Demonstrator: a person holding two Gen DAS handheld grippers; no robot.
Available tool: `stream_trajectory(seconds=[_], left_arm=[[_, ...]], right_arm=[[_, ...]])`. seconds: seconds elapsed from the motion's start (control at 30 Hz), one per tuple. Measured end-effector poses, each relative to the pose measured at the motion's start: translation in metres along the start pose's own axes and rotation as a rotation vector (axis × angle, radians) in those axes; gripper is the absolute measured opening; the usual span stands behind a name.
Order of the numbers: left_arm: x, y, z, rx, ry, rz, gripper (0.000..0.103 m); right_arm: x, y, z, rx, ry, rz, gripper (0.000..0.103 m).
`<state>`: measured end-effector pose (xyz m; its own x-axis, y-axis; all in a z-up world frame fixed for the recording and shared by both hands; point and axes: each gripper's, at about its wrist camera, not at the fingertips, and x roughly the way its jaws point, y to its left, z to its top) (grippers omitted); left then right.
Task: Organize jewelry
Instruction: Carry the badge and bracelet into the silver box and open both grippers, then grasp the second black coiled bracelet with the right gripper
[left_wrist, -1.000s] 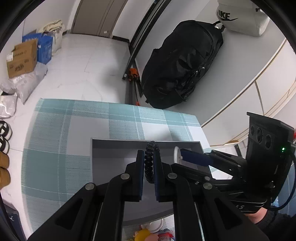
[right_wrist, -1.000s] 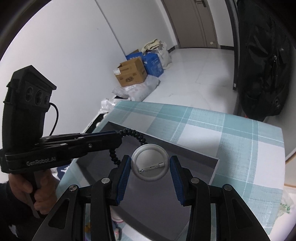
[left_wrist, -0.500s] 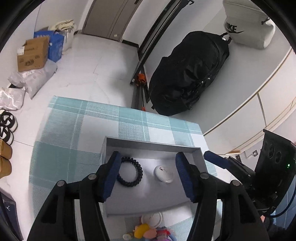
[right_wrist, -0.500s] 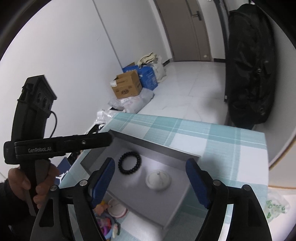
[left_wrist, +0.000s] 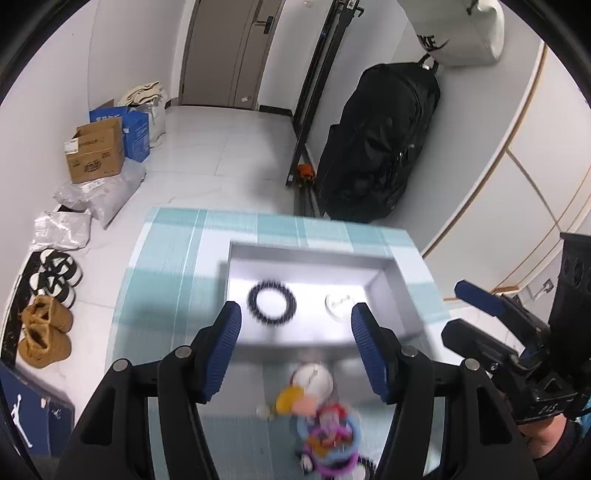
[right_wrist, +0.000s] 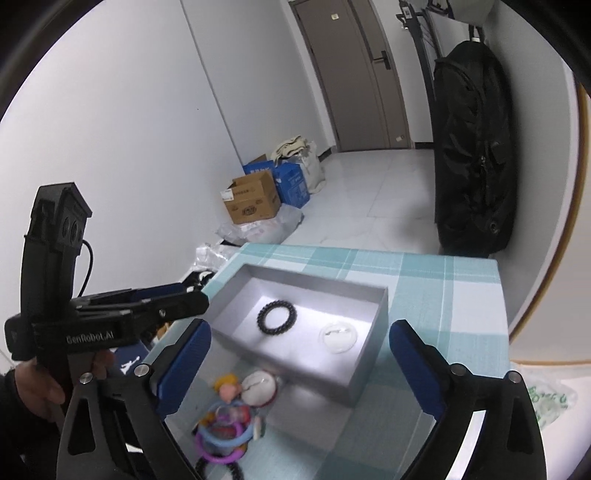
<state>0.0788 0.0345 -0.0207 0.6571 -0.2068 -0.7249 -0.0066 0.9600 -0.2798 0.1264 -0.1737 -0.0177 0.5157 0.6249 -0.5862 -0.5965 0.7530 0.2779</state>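
Both the left hand-held gripper (left_wrist: 295, 325) and the right hand-held gripper (right_wrist: 299, 347) hung wide open and empty. A black bracelet (right_wrist: 276, 317) and a white badge (right_wrist: 338, 338) lay apart inside the grey tray (right_wrist: 310, 280) near the table's (right_wrist: 443, 280) far edge, with more trinkets (right_wrist: 229, 424) heaped just beside its near wall.

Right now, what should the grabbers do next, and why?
Probably lower the right tool onto the white badge beside the gray box. Both tools are open and empty, the bracelet already lies inside, and a pile of trinkets waits outside.
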Motion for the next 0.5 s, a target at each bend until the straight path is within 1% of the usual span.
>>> stream_trajectory(seconds=[0.1,0.13,0.17,0.23,0.3,0.5], left_arm=[[-0.008,-0.001,-0.011,0.001,-0.003,0.020,0.059],[-0.010,-0.003,-0.014,0.003,-0.004,0.029,0.060],[-0.012,-0.003,-0.018,0.003,-0.005,0.036,0.065],[-0.016,-0.003,-0.025,0.003,-0.013,0.053,0.068],[-0.020,-0.004,-0.034,0.003,-0.019,0.064,0.069],[-0.020,-0.003,-0.053,0.013,-0.007,0.099,0.071]], right_arm=[[-0.010,0.007,-0.010,-0.007,0.002,-0.007,0.101],[-0.012,0.009,-0.015,-0.017,0.005,-0.012,0.102],[-0.015,0.011,-0.019,-0.026,0.006,-0.020,0.103],[-0.018,0.013,-0.025,-0.032,0.014,-0.028,0.103],[-0.021,0.015,-0.030,-0.029,0.027,-0.029,0.103],[-0.030,0.019,-0.051,-0.015,0.062,-0.045,0.103]])
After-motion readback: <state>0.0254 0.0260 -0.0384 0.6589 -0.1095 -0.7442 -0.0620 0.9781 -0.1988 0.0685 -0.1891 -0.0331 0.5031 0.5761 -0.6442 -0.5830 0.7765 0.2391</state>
